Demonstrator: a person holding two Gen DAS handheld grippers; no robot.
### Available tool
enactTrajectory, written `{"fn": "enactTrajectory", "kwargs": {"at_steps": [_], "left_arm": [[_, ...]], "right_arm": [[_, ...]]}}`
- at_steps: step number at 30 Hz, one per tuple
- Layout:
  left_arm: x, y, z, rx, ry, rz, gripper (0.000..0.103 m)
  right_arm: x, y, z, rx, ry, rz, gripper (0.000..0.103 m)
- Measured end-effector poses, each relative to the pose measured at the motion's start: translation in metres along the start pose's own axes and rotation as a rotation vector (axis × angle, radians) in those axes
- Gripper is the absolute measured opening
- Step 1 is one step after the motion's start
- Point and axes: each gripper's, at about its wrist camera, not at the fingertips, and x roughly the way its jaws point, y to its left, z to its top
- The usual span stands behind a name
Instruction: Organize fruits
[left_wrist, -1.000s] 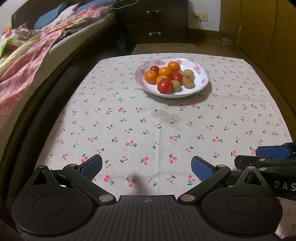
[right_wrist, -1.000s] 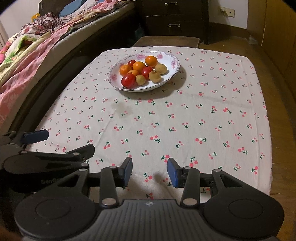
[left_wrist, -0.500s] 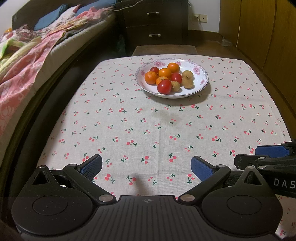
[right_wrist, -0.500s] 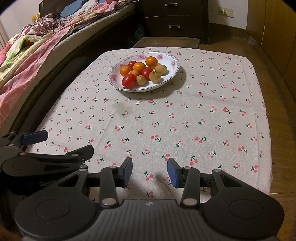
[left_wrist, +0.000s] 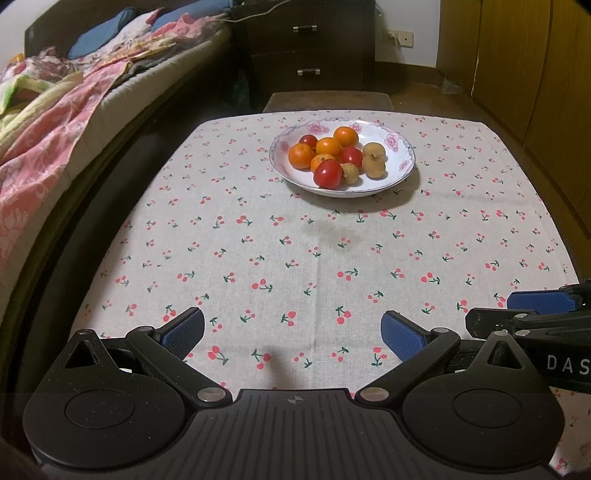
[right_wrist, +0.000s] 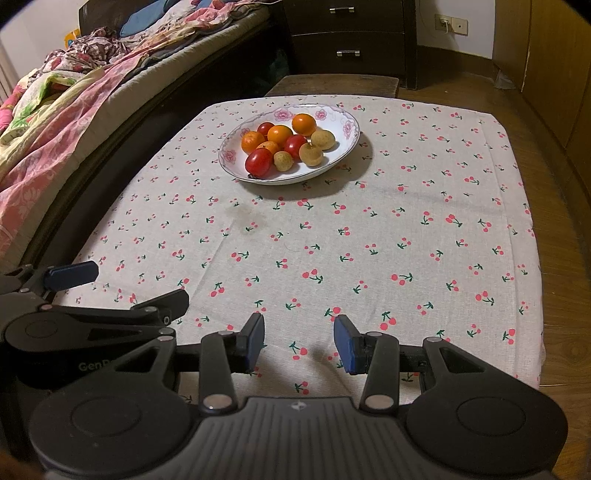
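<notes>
A white bowl with pink flowers (left_wrist: 400, 147) (right_wrist: 347, 129) stands on the far half of the cherry-print tablecloth (left_wrist: 295, 251). It holds several small oranges (left_wrist: 301, 156), red tomatoes (left_wrist: 327, 173) and tan round fruits (left_wrist: 373, 166). My left gripper (left_wrist: 293, 332) hovers low over the near edge of the cloth, wide open and empty. My right gripper (right_wrist: 300, 345) is beside it to the right, open with a narrower gap and nothing between its blue pads (right_wrist: 255, 341). Both are far short of the bowl. Each one shows at the edge of the other's view.
A bed with pink and flowered bedding (left_wrist: 55, 122) runs along the left, its dark frame close to the table. A dark chest of drawers (left_wrist: 310, 48) and a low stool (left_wrist: 328, 101) stand behind the table. Wooden cabinets (left_wrist: 535, 74) line the right.
</notes>
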Motion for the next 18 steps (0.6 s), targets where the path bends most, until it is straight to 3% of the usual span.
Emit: {"fn": "enactTrajectory", "kwargs": {"at_steps": [18], "left_arm": [[-0.0003, 0.0002, -0.0002, 0.003, -0.009, 0.002, 0.103]], "right_arm": [[-0.0001, 0.0004, 0.0002, 0.002, -0.001, 0.001, 0.041]]}}
